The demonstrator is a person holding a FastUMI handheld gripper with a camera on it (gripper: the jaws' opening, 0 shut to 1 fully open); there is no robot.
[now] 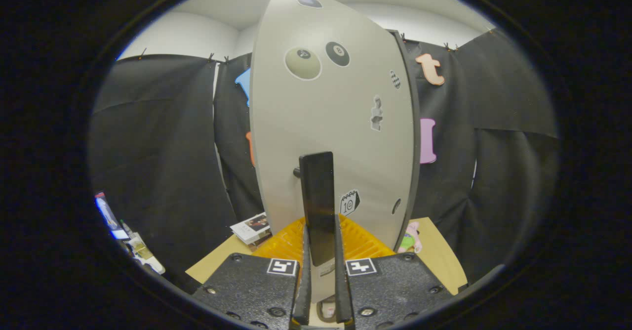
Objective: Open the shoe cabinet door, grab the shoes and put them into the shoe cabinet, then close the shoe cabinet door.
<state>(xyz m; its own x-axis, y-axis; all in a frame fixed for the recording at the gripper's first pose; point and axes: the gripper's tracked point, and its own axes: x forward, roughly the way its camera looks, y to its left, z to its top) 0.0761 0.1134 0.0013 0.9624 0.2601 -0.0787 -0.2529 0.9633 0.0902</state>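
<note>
The shoe cabinet door (340,122) is a tall pale grey panel with several stickers, standing right in front of me with its dark edge showing along the right side. A black vertical bar handle (316,191) sticks out from the door's lower middle. My gripper (321,233) is shut on that handle, with the bar squeezed between both fingers (302,280). No shoes can be made out from here.
A yellow ribbed tray (368,243) lies just past the fingers at the door's foot, on a light wooden tabletop (442,258). A booklet (252,227) lies to the left and a pink and green toy (411,238) to the right. Bottles and clutter (133,246) sit far left.
</note>
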